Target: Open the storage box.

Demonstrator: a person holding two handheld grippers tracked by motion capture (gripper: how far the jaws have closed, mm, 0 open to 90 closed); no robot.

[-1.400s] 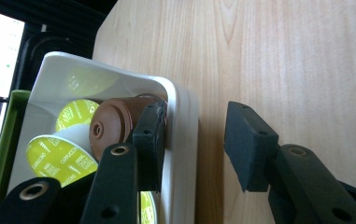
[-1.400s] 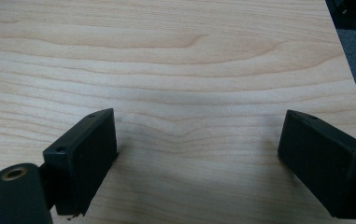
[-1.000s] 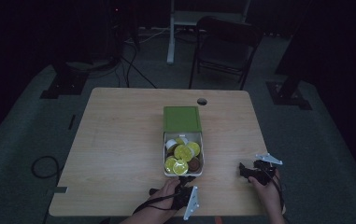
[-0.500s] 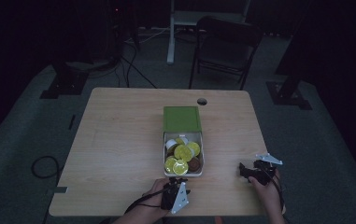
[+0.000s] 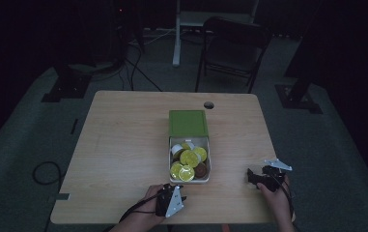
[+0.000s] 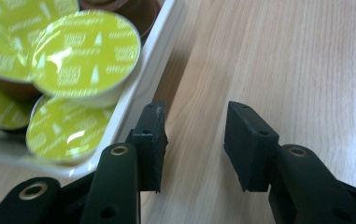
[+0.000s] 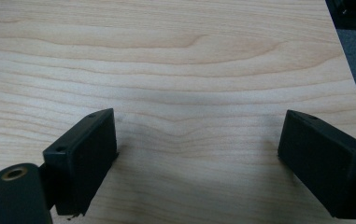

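Observation:
A white box (image 5: 208,164) with its green lid (image 5: 187,123) swung open at the back stands in the middle of the table. It holds several coffee capsules with lime-green foil tops (image 5: 190,157) and a brown one (image 5: 201,170). My left gripper (image 5: 174,194) is at the near table edge, just left of the box's near corner. In the left gripper view the capsules (image 6: 84,46) and the box rim (image 6: 143,86) lie at upper left. The left gripper (image 6: 196,112) is open over bare wood. My right gripper (image 5: 251,178) rests open at the near right, and its jaws stand wide in the right gripper view (image 7: 199,126).
The wooden table (image 5: 123,145) has a round cable hole (image 5: 208,105) behind the box. A dark folding chair (image 5: 230,53) and a white stand (image 5: 176,43) are on the floor beyond the table. A cable loop (image 5: 44,171) lies on the floor at left.
My left gripper has slid leftward along the table's near edge, from below the box to its near-left corner. The right gripper has stayed put.

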